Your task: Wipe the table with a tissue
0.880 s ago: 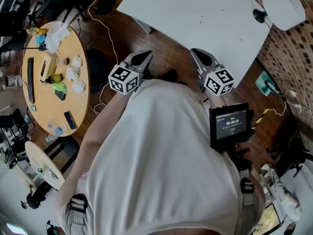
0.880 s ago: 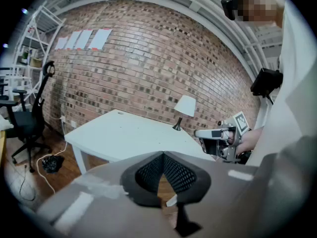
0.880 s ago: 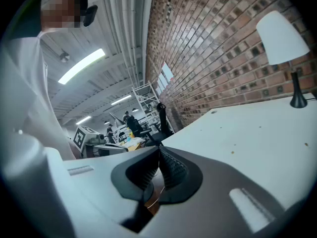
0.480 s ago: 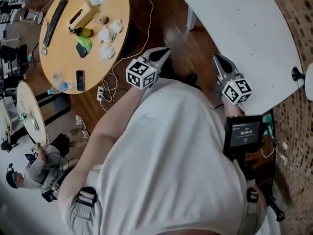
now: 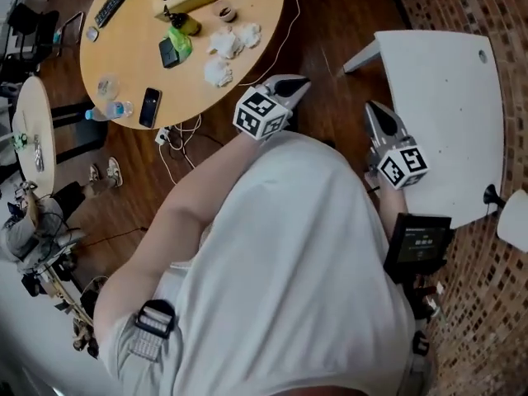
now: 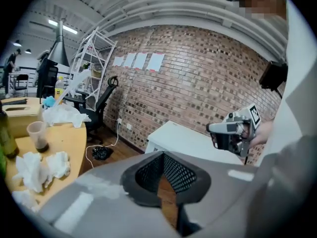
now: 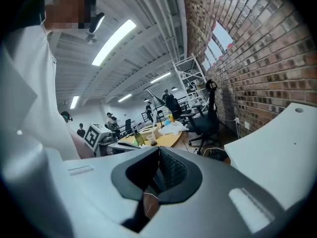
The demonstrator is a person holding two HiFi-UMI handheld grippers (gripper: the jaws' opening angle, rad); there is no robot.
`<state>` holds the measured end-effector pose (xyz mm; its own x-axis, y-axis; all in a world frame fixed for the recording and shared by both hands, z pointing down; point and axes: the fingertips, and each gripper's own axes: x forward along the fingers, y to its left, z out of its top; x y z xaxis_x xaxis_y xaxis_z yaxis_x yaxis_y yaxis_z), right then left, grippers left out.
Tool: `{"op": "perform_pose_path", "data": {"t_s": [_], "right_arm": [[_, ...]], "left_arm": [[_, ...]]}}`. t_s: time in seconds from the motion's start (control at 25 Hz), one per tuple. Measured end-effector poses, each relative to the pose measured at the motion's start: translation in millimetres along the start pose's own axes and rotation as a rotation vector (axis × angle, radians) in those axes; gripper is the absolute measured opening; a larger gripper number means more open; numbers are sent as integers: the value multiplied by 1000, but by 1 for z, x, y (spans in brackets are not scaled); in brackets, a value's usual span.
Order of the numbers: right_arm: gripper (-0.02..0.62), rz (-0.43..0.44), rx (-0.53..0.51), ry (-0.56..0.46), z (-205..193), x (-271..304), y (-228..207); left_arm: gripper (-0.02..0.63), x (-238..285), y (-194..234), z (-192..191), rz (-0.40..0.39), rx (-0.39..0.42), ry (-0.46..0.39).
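Your left gripper (image 6: 162, 155) and right gripper (image 7: 158, 150) are matt grey plastic with mesh-textured pads (image 6: 179, 175). Soft crumpled paper tissues (image 5: 219, 71) sit near your smooth, pale wooden table's (image 5: 124, 48) edge. The brick wall (image 6: 198, 73) looks rough, and the dark wood floor (image 5: 330, 48) is glossy.

Left gripper (image 5: 294, 82): jaws were together, nothing between them | Right gripper (image 5: 376, 110): jaws were together (likewise empty) | Pose: both were held out ahead of the torso (image 5: 280, 287), side by side, well apart, tilted slightly downward | Left forearm (image 5: 194, 192): was bare, extended forward.
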<state>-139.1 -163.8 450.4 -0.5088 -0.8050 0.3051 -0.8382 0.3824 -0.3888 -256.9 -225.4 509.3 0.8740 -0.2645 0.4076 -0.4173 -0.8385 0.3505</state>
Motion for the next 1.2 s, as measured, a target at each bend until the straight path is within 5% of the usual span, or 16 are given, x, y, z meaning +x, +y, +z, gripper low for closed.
{"op": "perform_pose_path", "data": {"t_s": [0.4, 0.8, 1.04, 1.2], "right_arm": [[8, 66, -36, 71, 10, 82, 17], [8, 163, -63, 141, 15, 149, 45], [8, 200, -69, 191, 12, 169, 65], [8, 193, -90, 187, 22, 178, 62]], "left_arm": [[5, -55, 79, -26, 118, -9, 35], [6, -133, 164, -82, 408, -67, 149], [12, -166, 194, -105, 523, -23, 236], [176, -164, 218, -108, 528, 6, 286]]}}
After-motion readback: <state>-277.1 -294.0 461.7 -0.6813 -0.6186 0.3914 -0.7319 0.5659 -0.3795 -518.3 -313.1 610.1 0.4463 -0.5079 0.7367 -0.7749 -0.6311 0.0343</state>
